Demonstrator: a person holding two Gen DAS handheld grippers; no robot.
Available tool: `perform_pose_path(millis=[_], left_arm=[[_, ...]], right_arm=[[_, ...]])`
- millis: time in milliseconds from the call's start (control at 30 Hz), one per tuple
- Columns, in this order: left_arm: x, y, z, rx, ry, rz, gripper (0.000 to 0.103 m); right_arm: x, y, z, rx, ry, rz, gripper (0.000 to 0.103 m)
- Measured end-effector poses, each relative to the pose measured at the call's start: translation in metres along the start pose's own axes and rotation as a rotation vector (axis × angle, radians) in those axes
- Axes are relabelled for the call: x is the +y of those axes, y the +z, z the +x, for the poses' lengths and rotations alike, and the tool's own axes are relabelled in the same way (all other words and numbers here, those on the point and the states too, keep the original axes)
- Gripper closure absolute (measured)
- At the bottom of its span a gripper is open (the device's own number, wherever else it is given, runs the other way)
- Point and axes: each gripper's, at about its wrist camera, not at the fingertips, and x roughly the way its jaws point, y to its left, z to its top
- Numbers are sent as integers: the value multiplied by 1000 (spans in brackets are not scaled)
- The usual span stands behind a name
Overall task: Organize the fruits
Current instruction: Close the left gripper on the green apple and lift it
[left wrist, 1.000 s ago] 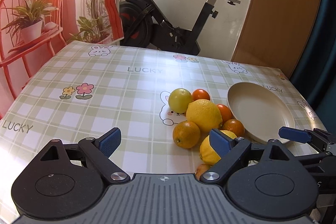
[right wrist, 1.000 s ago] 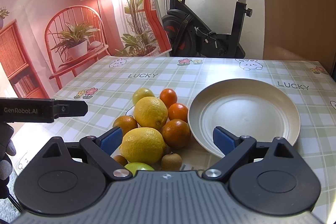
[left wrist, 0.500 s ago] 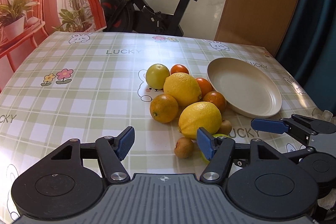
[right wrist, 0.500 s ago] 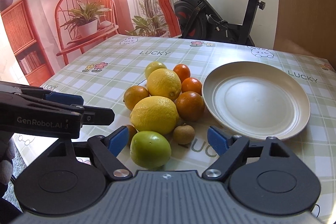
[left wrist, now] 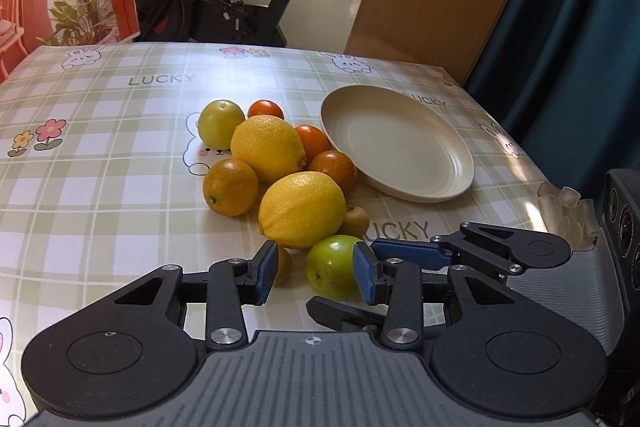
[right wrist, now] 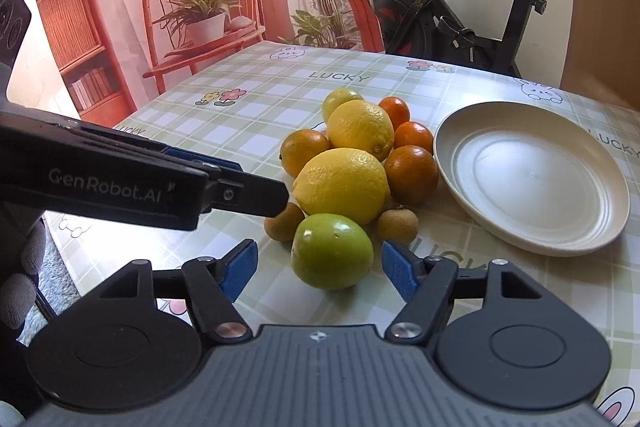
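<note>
Two tongs reach toward a pile of fruit on a checked desk [right wrist: 248, 95], beside an empty cream plate [right wrist: 532, 247]. The fruit lies touching in a heap: two lemons, several oranges, a yellow-green apple at the back, two small brown fruits, and a green apple [right wrist: 332, 251] nearest the camera.

From the right wrist view, the right tongs [right wrist: 320, 269] have just been closing and now bracket the green apple, with a gap showing on each side, so the blue pads [right wrist: 240, 267] do not yet press it.

From the left wrist view, the left tongs [left wrist: 316, 273] have also just been closing. They stand fairly narrow, and nothing is gripped. One small brown fruit [left wrist: 282, 265] sits just beyond the left pad, and the green apple shows behind the right pad.

Advice for this step: the apple probably goes first to the plate. Centre the right pads on its widest part before squeezing, since its round skin could slip. Lift straight up, because the near lemon [right wrist: 344, 185] leans against it and may roll. Keep the left tongs clear of the right.
</note>
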Motion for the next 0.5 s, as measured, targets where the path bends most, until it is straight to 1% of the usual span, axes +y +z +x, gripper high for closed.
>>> perform_pose_path(millis=[33,100,167,233,333,400,500], left_arm=[[-1,1,4,15,-12,-8,60],[-3,3,10,29,-24,-13,60],[-7,3,13,32,-31,5,60],[-10,3,18,37,-29,18,60],[-12,0,25,57,-12,15,60],[-8,-1,27,64,-25,0,60],[-9,-2,27,63,-27,4,60]], right_arm=[[0,0,1,1,1,-1,37],[0,-1,3,3,-2,2,38],[-1,-2,5,4,-2,10,42],[-3,-4,5,4,0,18,44],[-5,-5,7,9,2,30,44],[-6,-6,8,13,5,40,44],[-9,-7,10,18,10,61,44]])
